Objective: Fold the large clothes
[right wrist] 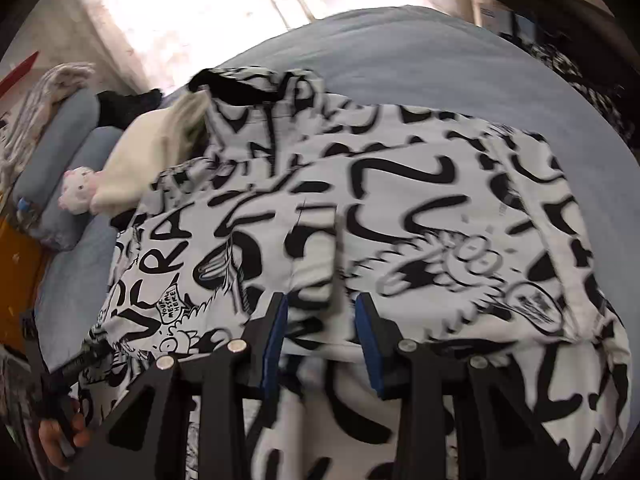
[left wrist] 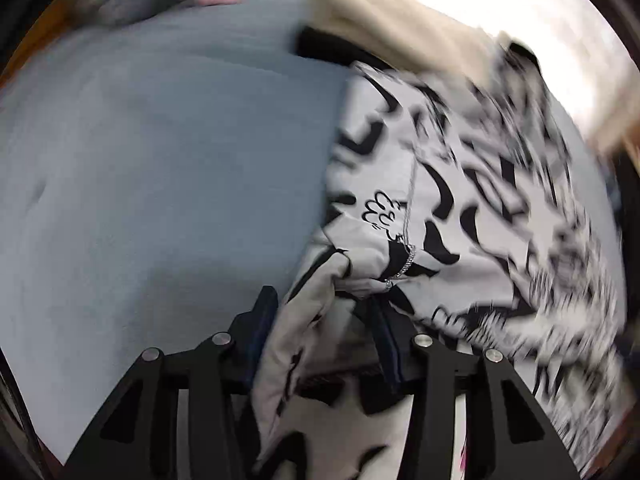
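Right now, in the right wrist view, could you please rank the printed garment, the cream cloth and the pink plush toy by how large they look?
1. Printed garment, partly because it is nearest the camera.
2. Cream cloth.
3. Pink plush toy.

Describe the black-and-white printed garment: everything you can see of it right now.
The graffiti-print jacket is white with black cartoon lettering, looks padded, and has a black collar at the far end. It lies spread and rumpled on the grey-blue bed, a cream garment against its collar end. A silver zipper pull shows. The left gripper and right gripper each have fabric between their fingers.
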A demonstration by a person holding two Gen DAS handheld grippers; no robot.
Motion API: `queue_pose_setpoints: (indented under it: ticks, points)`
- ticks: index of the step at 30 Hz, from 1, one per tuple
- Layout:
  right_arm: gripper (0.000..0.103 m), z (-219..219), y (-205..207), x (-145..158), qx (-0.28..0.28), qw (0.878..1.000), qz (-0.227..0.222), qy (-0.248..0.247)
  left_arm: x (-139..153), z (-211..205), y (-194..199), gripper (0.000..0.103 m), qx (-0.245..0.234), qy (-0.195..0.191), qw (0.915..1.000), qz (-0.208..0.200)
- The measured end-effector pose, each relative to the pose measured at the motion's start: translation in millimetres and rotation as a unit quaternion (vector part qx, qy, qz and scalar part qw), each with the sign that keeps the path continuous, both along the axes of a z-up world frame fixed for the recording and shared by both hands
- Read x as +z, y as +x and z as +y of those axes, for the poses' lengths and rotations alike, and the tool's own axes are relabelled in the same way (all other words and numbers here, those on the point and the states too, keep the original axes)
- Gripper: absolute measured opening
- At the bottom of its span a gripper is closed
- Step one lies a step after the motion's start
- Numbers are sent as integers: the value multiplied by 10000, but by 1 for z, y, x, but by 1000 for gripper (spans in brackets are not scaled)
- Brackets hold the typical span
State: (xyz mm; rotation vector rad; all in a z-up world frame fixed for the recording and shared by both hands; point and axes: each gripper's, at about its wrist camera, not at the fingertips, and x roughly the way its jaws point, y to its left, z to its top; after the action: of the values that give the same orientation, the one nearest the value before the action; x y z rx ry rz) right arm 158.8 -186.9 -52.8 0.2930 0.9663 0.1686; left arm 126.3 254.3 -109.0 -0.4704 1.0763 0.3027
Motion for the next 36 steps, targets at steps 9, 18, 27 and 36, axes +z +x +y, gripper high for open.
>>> queue_pose_setpoints:
  ticks: [9,18,27,36]
  points:
    - [35,26,13,-8,390,9992,63,-35,1,-2,-14,58,-931,25,9950,354]
    - [36,12,61,-18,359,9982,344,343,60,-5,25,83,-1611,519,9846,-442]
    - [36,4,102,-50,367,9926,656,954,-1,23,150,83,-1649,374,9854,208]
    - [22,15,103,-52,631,9933,407,881,-18,24,188,9,-1525,156,9880,162]
